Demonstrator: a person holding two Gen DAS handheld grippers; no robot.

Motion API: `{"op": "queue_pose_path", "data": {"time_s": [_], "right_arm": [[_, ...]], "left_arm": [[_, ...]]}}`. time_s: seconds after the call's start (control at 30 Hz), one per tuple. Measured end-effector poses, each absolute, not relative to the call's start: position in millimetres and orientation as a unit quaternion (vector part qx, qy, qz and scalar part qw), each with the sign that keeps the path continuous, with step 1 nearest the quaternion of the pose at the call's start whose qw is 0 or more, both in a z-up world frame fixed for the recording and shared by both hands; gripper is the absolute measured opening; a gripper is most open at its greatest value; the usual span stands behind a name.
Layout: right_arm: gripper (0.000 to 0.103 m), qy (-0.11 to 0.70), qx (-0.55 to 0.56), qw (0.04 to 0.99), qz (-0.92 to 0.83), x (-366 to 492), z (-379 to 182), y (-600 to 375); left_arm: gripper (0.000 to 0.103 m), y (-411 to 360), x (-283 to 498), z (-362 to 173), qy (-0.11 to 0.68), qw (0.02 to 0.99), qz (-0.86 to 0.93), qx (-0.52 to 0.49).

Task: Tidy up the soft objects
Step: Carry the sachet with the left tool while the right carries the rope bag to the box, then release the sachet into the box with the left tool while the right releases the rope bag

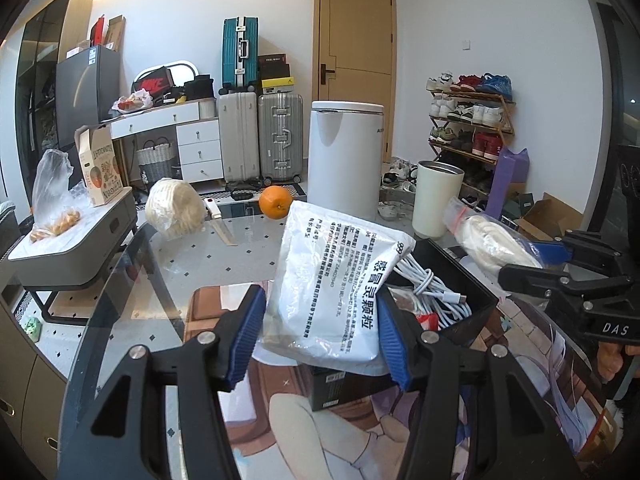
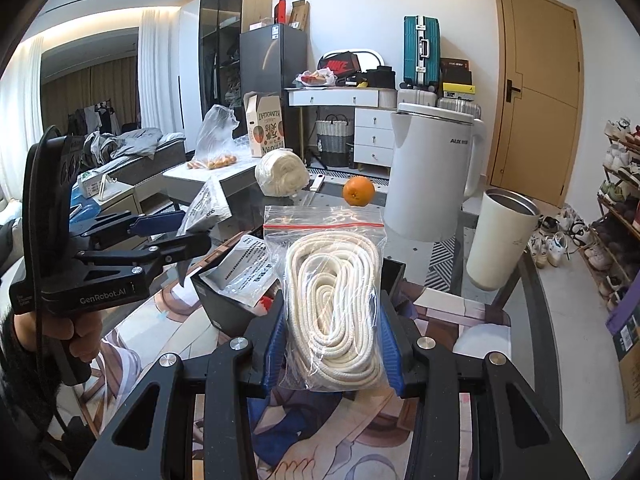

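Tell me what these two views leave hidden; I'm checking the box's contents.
- Box interior: left wrist view, blocked by the pouch; only cables show.
- Box interior: right wrist view, covered by the rope bag.
- Pouch print: left wrist view, too small to read.

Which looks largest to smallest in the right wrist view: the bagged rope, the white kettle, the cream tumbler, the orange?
1. bagged rope, held close to the camera, so its size is exaggerated
2. white kettle
3. cream tumbler
4. orange, clearly smallest
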State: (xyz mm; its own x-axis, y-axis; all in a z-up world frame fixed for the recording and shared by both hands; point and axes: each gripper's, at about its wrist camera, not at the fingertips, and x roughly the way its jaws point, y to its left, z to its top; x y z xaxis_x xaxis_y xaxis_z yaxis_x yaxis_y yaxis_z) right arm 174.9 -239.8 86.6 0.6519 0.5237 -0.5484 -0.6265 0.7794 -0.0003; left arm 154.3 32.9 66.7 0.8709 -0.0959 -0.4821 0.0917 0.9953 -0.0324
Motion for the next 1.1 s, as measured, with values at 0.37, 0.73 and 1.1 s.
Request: {"op": "queue_pose_path", "data": {"time_s": [0.37,0.73,1.1], "right_arm": [[0.041,0.279,-0.102,0.899,0.321,196,78,-229],[0.041,0.281,-0.113,0.901,0.309,204,71,-230],[0.041,0.279,-0.118,0.902,0.306,204,73,-230]], "left_arm": [[0.054,21,181,60,0.274,0.96,-0.059,0.006],[0.056,12,200,51,0.309,0.95,-0.048,0.03],[0.056,11,207,44,0.323,0.945,-0.045,0.033]]}}
